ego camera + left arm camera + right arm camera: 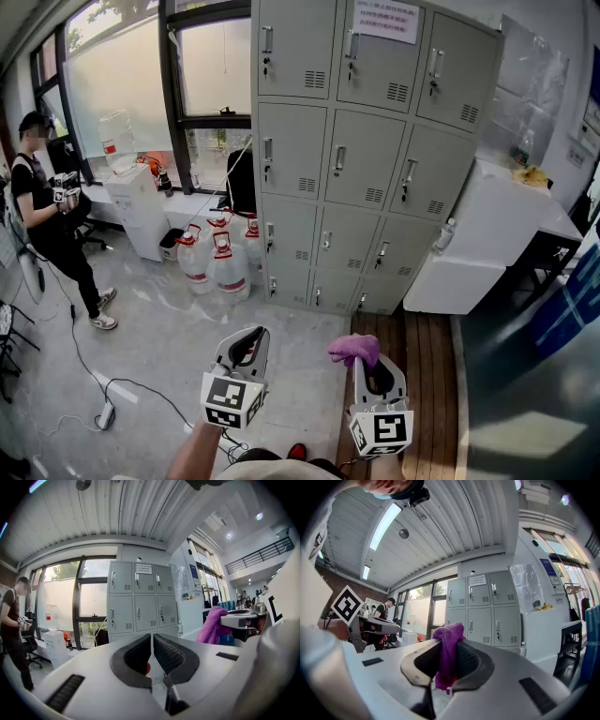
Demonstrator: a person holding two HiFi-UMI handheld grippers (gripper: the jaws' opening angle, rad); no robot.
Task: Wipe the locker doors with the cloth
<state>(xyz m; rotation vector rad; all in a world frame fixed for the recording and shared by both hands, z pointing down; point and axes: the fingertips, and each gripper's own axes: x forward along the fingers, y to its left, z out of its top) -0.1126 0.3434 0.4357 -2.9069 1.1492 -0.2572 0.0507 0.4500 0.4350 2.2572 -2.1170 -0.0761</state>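
Cloth (449,632), a purple rag, is pinched in the right gripper (449,644). Its jaws are pressed onto the middle of the wad, with a bunch standing above them and a short tail hanging below. The left gripper (153,639) has its jaws drawn nearly together, with only a thin slit between them and nothing in it.

In the head view both grippers are held low and close to the body, the left gripper (246,347) beside the right gripper (378,367), with the cloth (354,350) on top. The lockers (375,159) stand well apart across the floor, so no door is being touched and the wiping has likely not begun.

Several things could go wrong from here. The cloth is held as a tight lump, so only a small face would meet a door, and hard rubbing could drag it out of the jaws. Each door has a handle and a lock sticking out, and the loose tail could catch on one. Water jugs (220,262) crowd the foot of the lower left doors, and a low reach there could knock them. A cable (122,384) trails across the floor to the left and could trip someone walking that way. A white cabinet (487,244) sits close against the right side of the lockers and cramps a sweep on that side.
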